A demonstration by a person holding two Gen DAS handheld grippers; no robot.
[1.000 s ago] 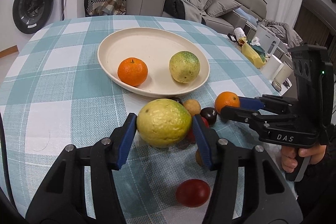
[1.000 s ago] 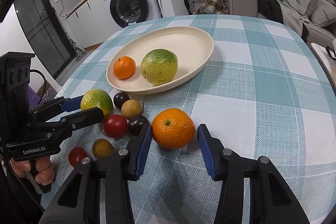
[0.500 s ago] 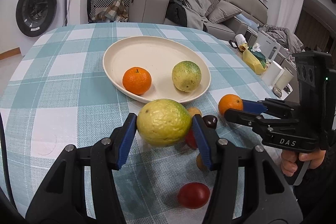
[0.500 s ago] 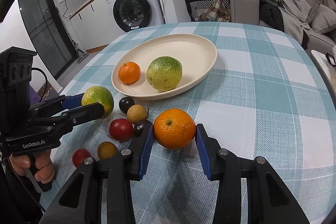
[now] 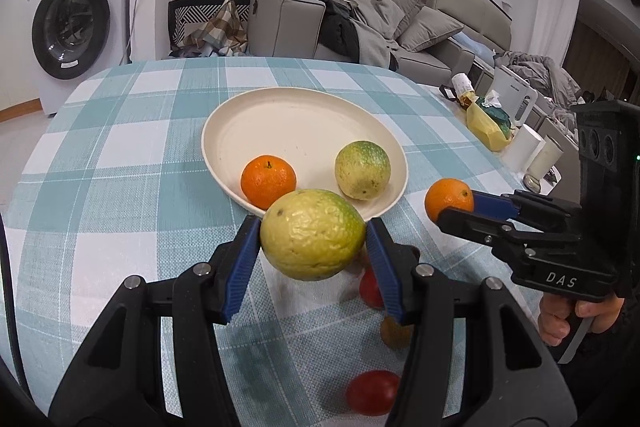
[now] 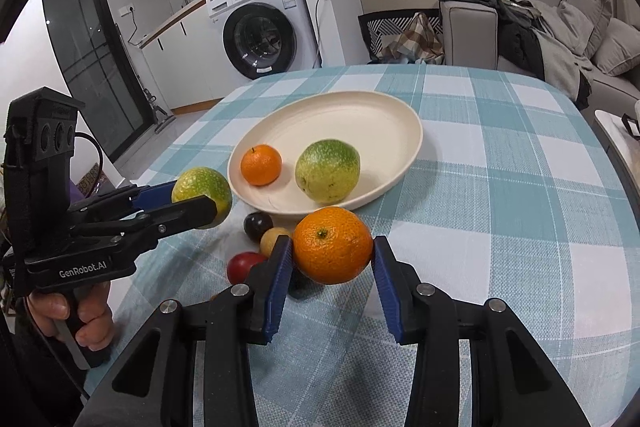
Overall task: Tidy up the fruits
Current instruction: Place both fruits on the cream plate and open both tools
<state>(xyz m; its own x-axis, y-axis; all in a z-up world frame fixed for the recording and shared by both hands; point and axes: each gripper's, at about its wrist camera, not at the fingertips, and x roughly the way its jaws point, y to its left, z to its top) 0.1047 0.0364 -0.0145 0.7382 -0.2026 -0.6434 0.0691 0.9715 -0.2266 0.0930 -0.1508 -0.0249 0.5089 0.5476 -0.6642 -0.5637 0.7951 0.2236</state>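
Note:
My left gripper (image 5: 313, 241) is shut on a large yellow-green citrus (image 5: 313, 234), held in the air just short of the cream plate (image 5: 240, 119). My right gripper (image 6: 332, 253) is shut on an orange (image 6: 333, 245), also lifted off the cloth near the plate (image 6: 384, 107). In the plate lie a small orange (image 5: 268, 181) and a green-yellow citrus (image 5: 362, 169). From the right wrist view the left gripper (image 6: 200, 197) shows at left with its citrus (image 6: 202, 191); the left wrist view shows the right gripper (image 5: 456, 205) with its orange (image 5: 448, 199).
Several small fruits stay on the checked tablecloth (image 5: 120, 155) below the grippers: a red one (image 5: 372, 393), a dark one (image 6: 257, 223), a tan one (image 6: 272, 239), another red one (image 6: 244, 265). A sofa (image 5: 360, 23) and washing machine (image 6: 260, 27) stand beyond the table.
Both grippers have lifted their fruits off the cloth and brought them closer to the plate's near rim. The right gripper closed onto the orange during this time.

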